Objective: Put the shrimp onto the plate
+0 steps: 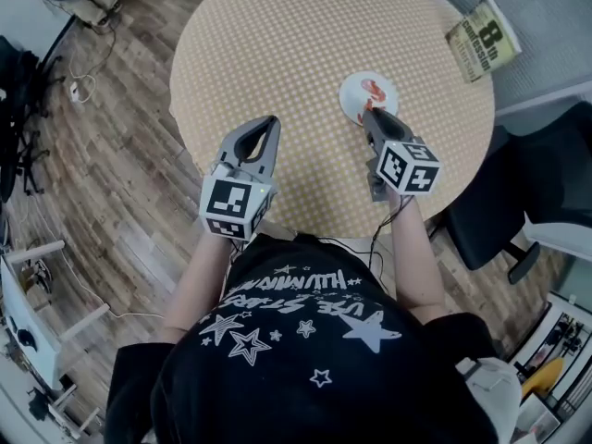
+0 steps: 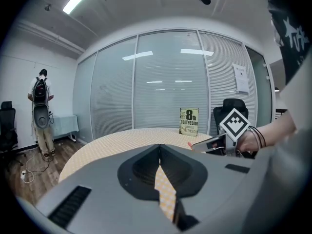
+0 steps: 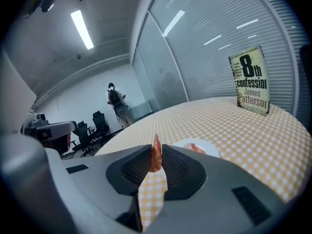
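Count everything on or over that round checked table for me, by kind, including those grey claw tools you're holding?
Small round white plate: 1
Orange shrimp: 2, one on the plate, one pinched in the right gripper
Upright paperback book: 1
Grey two-jaw grippers: 2, counting the left gripper, shut on nothing
Total: 6

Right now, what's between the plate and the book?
Nothing: only bare checked tablecloth lies between the plate and the book. That shows in the head view and the right gripper view.
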`<move>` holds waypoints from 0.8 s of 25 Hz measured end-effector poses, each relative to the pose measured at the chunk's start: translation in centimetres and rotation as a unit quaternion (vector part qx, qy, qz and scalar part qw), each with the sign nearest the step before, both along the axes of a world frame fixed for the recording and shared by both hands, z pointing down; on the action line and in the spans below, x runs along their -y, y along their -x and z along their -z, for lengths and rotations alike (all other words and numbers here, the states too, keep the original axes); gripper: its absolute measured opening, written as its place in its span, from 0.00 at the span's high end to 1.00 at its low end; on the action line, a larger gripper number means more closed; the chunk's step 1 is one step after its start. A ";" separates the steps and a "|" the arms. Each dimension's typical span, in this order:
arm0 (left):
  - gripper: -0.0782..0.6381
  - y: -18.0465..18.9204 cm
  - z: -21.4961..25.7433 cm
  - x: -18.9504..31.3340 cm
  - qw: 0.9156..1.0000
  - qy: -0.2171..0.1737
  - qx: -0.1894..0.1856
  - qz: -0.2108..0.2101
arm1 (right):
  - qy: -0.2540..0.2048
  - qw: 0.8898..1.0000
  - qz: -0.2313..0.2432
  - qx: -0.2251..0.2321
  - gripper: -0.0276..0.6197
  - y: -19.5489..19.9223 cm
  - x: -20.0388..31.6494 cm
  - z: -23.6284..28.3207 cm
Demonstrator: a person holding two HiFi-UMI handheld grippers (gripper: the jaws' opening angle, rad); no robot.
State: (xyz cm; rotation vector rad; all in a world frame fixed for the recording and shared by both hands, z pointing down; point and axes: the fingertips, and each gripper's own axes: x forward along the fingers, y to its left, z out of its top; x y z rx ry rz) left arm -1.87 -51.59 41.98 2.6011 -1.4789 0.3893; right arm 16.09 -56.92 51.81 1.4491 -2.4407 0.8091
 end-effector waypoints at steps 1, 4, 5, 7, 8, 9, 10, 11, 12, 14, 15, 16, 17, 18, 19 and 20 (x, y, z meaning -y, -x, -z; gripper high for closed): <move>0.88 0.1 -0.2 0.4 1.000 0.003 -0.001 0.001 | 0.006 1.000 0.002 -0.008 0.85 0.1 0.5 -0.4; 0.88 0.3 -0.9 1.6 1.000 0.011 0.004 0.005 | 0.027 0.999 0.000 -0.026 0.85 0.4 2.0 -2.1; 0.88 0.4 -1.3 2.0 1.000 0.015 0.006 0.006 | 0.036 0.999 -0.001 -0.031 0.84 0.4 2.5 -2.8; 0.88 0.5 -1.9 2.8 1.000 0.020 0.008 0.008 | 0.051 0.998 -0.002 -0.044 0.85 0.5 3.4 -4.0; 0.88 0.6 -2.1 3.1 1.000 0.022 0.008 0.010 | 0.056 0.997 -0.002 -0.051 0.84 0.7 3.8 -4.5; 0.88 0.7 -2.3 3.3 1.000 0.024 0.009 0.011 | 0.061 0.996 -0.003 -0.057 0.85 0.8 4.1 -5.0; 0.88 0.8 -2.5 3.5 1.000 0.026 0.009 0.011 | 0.067 0.996 -0.003 -0.062 0.85 0.9 4.4 -5.4; 0.88 0.8 -2.7 3.6 0.999 0.029 0.010 0.012 | 0.072 0.995 -0.004 -0.067 0.84 1.0 4.6 -5.8; 0.88 0.8 -2.9 3.7 0.999 0.032 0.011 0.012 | 0.078 0.994 -0.004 -0.072 0.84 1.0 4.8 -6.3; 0.88 0.9 -3.3 3.9 0.999 0.036 0.011 0.013 | 0.088 0.992 -0.005 -0.086 0.84 1.2 5.2 -7.1; 0.88 1.0 -3.4 4.0 0.999 0.038 0.011 0.014 | 0.092 0.991 -0.007 -0.095 0.84 1.2 5.4 -7.3; 0.88 1.1 -3.5 4.1 0.999 0.039 0.011 0.016 | 0.094 0.990 -0.010 -0.104 0.84 1.2 5.6 -7.4; 0.88 1.2 -3.6 4.1 0.999 0.040 0.010 0.017 | 0.096 0.989 -0.014 -0.112 0.84 1.2 5.8 -7.4; 0.88 1.2 -3.6 4.1 0.999 0.040 0.010 0.018 | 0.099 0.988 -0.017 -0.118 0.84 1.1 5.8 -7.5; 0.88 1.2 -3.6 4.0 0.999 0.040 0.010 0.018 | 0.102 0.987 -0.020 -0.123 0.84 1.0 5.9 -7.7; 0.88 1.2 -3.6 3.8 0.999 0.040 0.010 0.019 | 0.104 0.986 -0.021 -0.127 0.84 1.0 5.9 -7.8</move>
